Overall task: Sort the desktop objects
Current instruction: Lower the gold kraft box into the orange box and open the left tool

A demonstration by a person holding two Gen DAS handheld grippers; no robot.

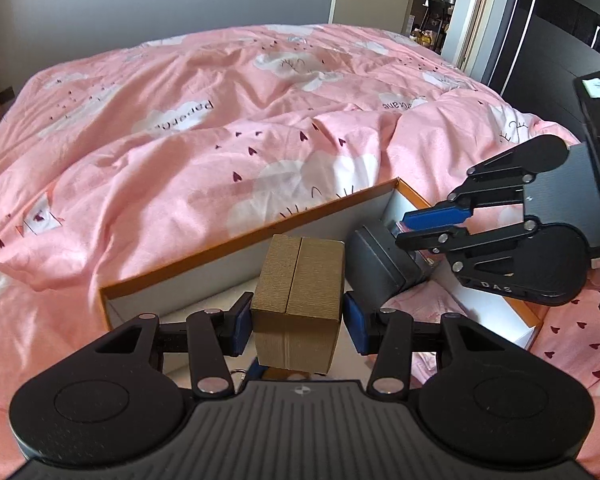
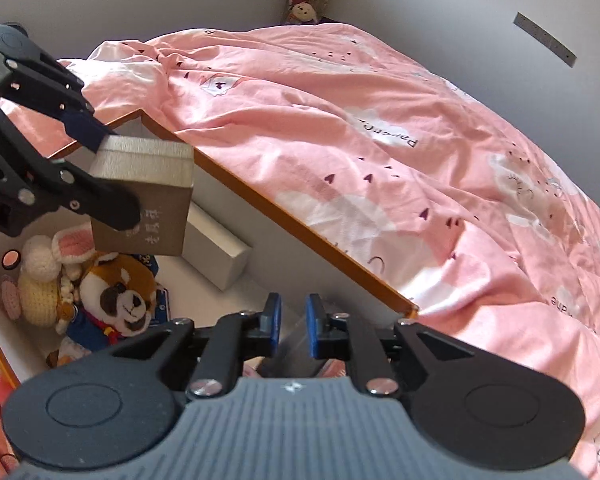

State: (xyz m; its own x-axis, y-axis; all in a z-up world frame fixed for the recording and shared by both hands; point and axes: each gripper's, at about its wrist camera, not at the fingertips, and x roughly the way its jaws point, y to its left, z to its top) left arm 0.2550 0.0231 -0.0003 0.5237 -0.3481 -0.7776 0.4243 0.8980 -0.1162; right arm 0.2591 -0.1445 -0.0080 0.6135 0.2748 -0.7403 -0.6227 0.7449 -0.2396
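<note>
My left gripper [image 1: 298,316] is shut on a brown ribbed cardboard box [image 1: 300,280], blue pads pressed on both its sides, just above the open storage box [image 1: 260,232] with an orange rim. My right gripper [image 1: 404,232] comes in from the right, shut on the edge of a dark grey case [image 1: 376,268] held over the storage box's right end. In the right wrist view its pads [image 2: 274,320] sit close together on a thin grey edge of the case [image 2: 294,344]. There the left gripper [image 2: 116,178] holds the brown box [image 2: 156,200] over the storage box [image 2: 300,232].
Inside the storage box lie a red panda plush [image 2: 120,296], a crocheted rabbit [image 2: 44,276] and a small white box [image 2: 216,252]. A rumpled pink quilt [image 1: 220,120] covers the bed all around. A doorway [image 1: 436,0] opens at the far right.
</note>
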